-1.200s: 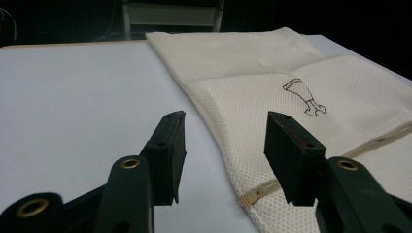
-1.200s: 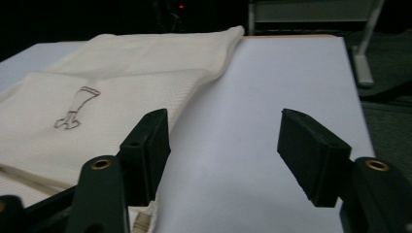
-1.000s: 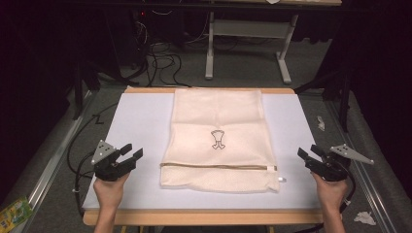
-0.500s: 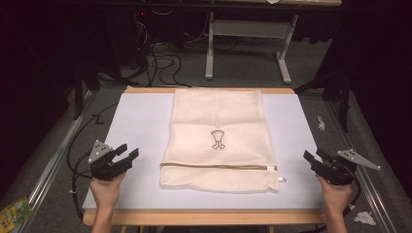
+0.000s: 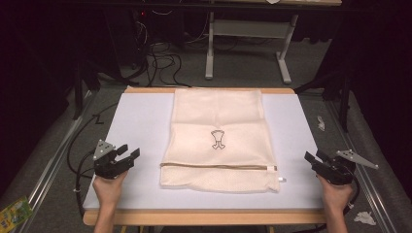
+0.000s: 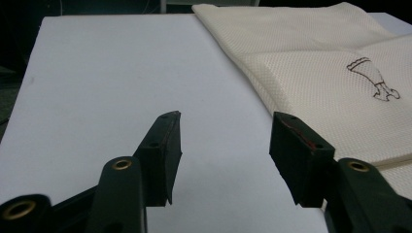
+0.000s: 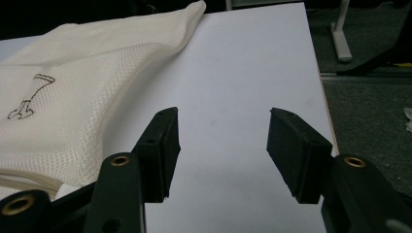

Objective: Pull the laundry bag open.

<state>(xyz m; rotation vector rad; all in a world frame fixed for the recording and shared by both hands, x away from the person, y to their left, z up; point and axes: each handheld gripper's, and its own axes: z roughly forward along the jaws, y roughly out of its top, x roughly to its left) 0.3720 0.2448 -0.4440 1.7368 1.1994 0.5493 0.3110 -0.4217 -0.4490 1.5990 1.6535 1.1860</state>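
A cream mesh laundry bag point(image 5: 218, 116) lies flat on the middle of the white table top point(image 5: 136, 126). It has a small dark emblem point(image 5: 217, 140), and a zipper point(image 5: 218, 166) runs across near its front edge. My left gripper point(image 5: 128, 151) hovers over the table left of the bag, open, and its jaws have just been opening with nothing between them. In the left gripper view the gripper point(image 6: 226, 131) points past the bag point(image 6: 316, 73). My right gripper point(image 5: 315, 156) is at the table's right edge, open, and its jaws have just been closing on nothing. The right gripper view shows the gripper point(image 7: 221, 126) beside the bag point(image 7: 73, 87).
Cables point(image 5: 160, 53) and a grey metal stand point(image 5: 243, 48) lie on the floor behind the table. Crumpled paper point(image 5: 320, 122) sits on the floor at the right. A green packet point(image 5: 14, 211) lies at the lower left. Bare white surface flanks the bag on both sides.
The right gripper has sunk a little toward the table's near right edge and its jaws have narrowed slightly. The left gripper has hardly moved. The bag lies as before.
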